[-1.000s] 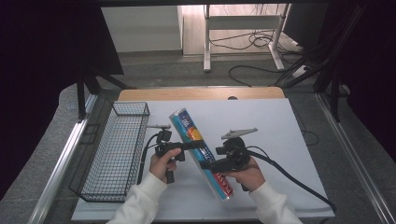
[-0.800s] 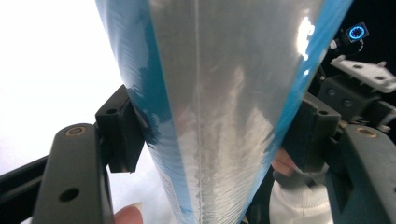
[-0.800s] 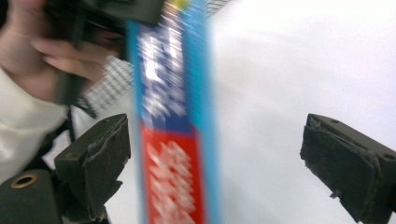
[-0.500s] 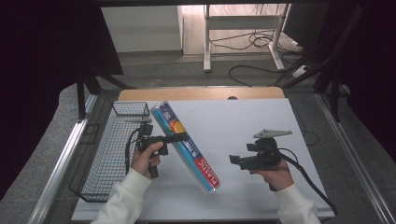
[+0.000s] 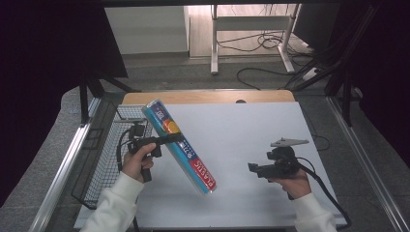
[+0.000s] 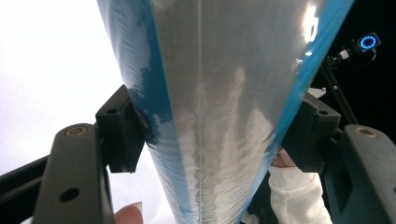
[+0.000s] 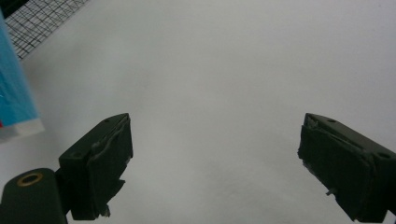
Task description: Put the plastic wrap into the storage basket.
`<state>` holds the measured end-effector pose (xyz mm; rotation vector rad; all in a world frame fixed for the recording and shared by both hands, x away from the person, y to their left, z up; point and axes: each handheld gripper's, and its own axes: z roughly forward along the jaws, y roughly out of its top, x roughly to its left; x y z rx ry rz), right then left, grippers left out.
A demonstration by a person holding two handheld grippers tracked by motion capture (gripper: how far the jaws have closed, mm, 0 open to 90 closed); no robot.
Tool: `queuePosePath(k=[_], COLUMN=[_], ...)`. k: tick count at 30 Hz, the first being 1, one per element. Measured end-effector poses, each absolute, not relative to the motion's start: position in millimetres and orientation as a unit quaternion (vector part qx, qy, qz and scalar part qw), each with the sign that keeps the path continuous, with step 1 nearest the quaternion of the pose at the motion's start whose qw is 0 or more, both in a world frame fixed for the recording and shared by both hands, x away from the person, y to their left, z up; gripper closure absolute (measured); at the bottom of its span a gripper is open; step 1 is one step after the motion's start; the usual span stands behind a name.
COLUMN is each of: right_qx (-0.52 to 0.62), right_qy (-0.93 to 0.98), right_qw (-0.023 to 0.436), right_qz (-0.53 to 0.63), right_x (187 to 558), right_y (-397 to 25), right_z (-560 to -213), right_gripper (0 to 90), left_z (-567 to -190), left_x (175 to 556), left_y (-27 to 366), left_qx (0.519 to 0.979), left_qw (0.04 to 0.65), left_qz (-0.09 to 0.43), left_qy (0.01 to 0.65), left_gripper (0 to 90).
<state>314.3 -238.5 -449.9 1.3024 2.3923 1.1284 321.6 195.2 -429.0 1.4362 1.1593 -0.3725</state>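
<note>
The left gripper (image 5: 175,138) pinched a long blue box of plastic wrap (image 5: 180,146) across its width, somewhat above the box's middle, and held it over the left part of the white counter (image 5: 251,125). Seen from the high view, the box lay on a slant: its upper end pointed toward eleven o'clock and reached over the near edge of the wire basket (image 5: 104,159), while its lower end, with red lettering, pointed toward five o'clock over the counter. Whether that lower end touched the counter could not be told. In the left gripper view the two black fingers (image 6: 122,128) pressed against opposite sides of the box (image 6: 219,102), whose silvery, glossy face ran up between them with blue edges on both sides.

The basket stood at nine o'clock, just beside the counter's left edge, and the person's left hand (image 5: 138,163) gripped the handle over its right side.

The right gripper (image 5: 252,167) was held at four o'clock on the counter, well apart from the box, with its grey three-cornered plate on top and its cable trailing toward the near right corner. In the right gripper view its fingers (image 7: 100,161) stood spread wide with nothing between them, above bare counter (image 7: 224,79); a blue end of the box (image 7: 16,102) showed at nine o'clock and a strip of the basket mesh (image 7: 42,18) at eleven o'clock.
</note>
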Motion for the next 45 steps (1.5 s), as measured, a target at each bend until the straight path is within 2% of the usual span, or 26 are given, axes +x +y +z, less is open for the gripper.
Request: queuePosePath(k=[9,27,45], right_qx=[0.445,0.456,0.463], right_qy=[0.809,0.808,0.807], right_qw=[0.102,0.105,0.115], right_qz=[0.371,0.359,0.346], right_x=[315.7,317.5,319.2], right_y=[-245.8,-251.8,-253.8], right_z=[-453.4,-457.7,-458.9], right_gripper=[10.3,10.3,10.3], left_z=[-422.2,-408.3,-391.9], left_x=[317.7,311.3,296.8], left_y=[207.9,237.0,288.1], left_qx=[0.629,0.626,0.622], left_qw=[0.581,0.581,0.573], left_qz=[-0.152,-0.134,-0.1], left_qy=[0.493,0.503,0.524], left_gripper=[32.2,32.2,32.2])
